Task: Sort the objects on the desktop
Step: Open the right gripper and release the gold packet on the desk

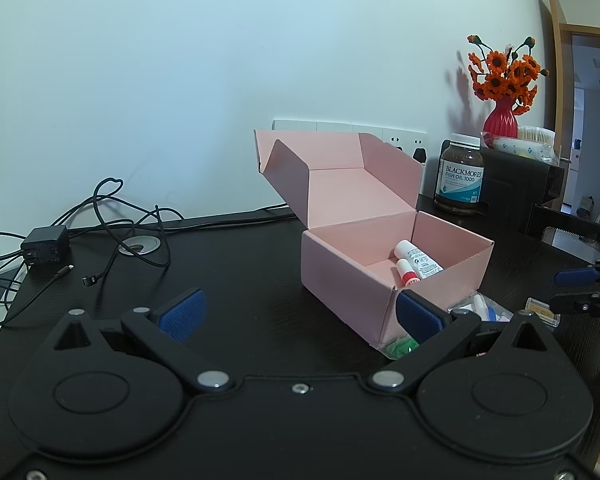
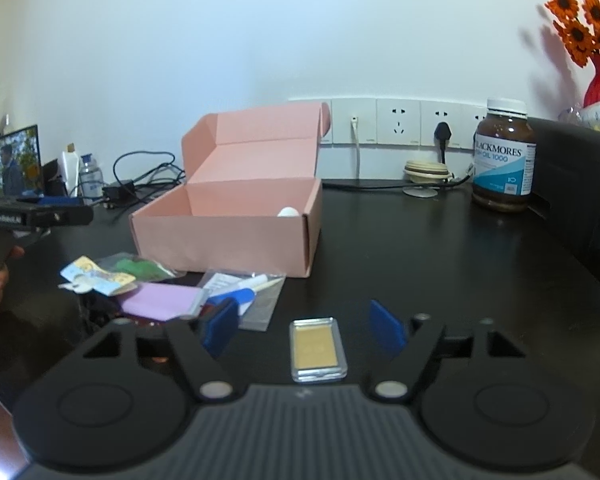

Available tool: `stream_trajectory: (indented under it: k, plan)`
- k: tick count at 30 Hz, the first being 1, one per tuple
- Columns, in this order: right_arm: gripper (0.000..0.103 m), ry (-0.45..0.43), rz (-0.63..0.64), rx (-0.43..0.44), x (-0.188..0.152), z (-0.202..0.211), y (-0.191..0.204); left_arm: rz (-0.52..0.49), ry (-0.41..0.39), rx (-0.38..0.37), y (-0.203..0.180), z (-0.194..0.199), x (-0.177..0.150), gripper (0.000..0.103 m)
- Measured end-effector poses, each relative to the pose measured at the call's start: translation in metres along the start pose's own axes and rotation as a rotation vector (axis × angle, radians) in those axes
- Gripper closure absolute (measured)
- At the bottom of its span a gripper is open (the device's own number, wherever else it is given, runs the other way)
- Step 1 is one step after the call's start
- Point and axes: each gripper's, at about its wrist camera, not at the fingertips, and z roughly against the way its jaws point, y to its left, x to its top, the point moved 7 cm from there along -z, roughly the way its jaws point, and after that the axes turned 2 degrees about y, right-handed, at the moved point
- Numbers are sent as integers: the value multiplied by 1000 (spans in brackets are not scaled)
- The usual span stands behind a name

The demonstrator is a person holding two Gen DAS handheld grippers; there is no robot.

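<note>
**Right jaws wide around the small clear case; left idle by the box**

The right gripper (image 2: 304,330) had its jaws well apart, w/ the clear case (image 2: 319,350) lying flat on the tabletop (image 2: 420,248) between the blue pads (image 2: 388,330), touching neither. The left gripper (image 1: 300,312) also stood w/ jaws apart & nothing between them, its right pad close to the near corner of the pink box (image 1: 364,276).

Handling, as a guess: the case looked light, stiff & slick – hard clear plastic, prob. prone to skidding out of a loose pinch. Best hold: across its two long sides, mid-length, pads square to the walls. It sat low, so the jaws would need to come down nearly to the tabletop.

Looks: small rectangle, clear shell w/ rounded corners, tan-gold insert; lower centre of the right wrist view, lower right edge of the left.

Further out: the box stood open at centre frame, lid folded back, w/ a white tube (image 1: 420,260) & a smaller red-banded one (image 1: 405,273) inside. A heap of packets (image 2: 160,292) lay left of the case, just in front of the box.
</note>
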Motion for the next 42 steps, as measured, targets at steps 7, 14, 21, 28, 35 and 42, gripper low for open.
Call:
stream_trajectory:
  k: [7, 14, 21, 28, 35, 42]
  plan:
    - [2, -48, -53, 21, 10, 11, -3, 1, 2, -1, 0, 0, 0, 0]
    - [1, -9, -40, 38, 11, 10, 1, 2, 2, -1, 0, -1, -1, 0]
    - [1, 17, -34, 14, 9, 7, -4, 0, 1, 0, 0, 0, -1, 0]
    - [1, 39, 43, 3, 2, 6, 2, 0, 4, -2, 0, 0, -1, 0]
    - [1, 47, 64, 2, -3, 7, 4, 0, 5, -4, 0, -1, -1, 0]
    - [1, 46, 60, 4, -4, 8, 3, -2, 5, -7, -1, -1, -1, 0]
